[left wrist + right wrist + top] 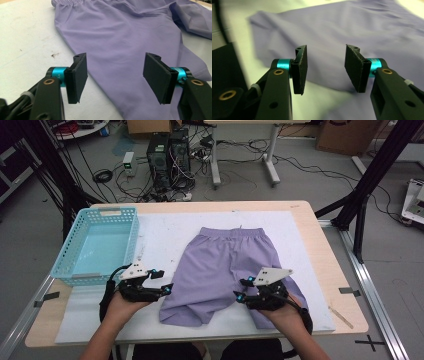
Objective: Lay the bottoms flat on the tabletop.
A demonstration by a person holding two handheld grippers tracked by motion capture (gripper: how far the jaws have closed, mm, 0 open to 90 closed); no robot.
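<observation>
Purple shorts point(225, 265) lie flat on a white mat point(165, 230), waistband at the far side and both legs toward me. My left gripper point(164, 281) hovers at the outer edge of the shorts' left leg, open. In the left gripper view its jaws point(116, 75) stand wide apart above the purple cloth point(120, 32), holding nothing. My right gripper point(241, 290) is over the gap between the two legs, close to the right leg's inner edge, and is also open. In the right gripper view its jaws point(325, 68) are parted above the cloth point(352, 30) with nothing between the pads.
A light blue plastic basket point(111, 211) stands at the table's left, beside the mat. The wooden table point(305, 215) shows bare strips along its right and far edges. Computer towers and cables lie on the floor behind the table.
</observation>
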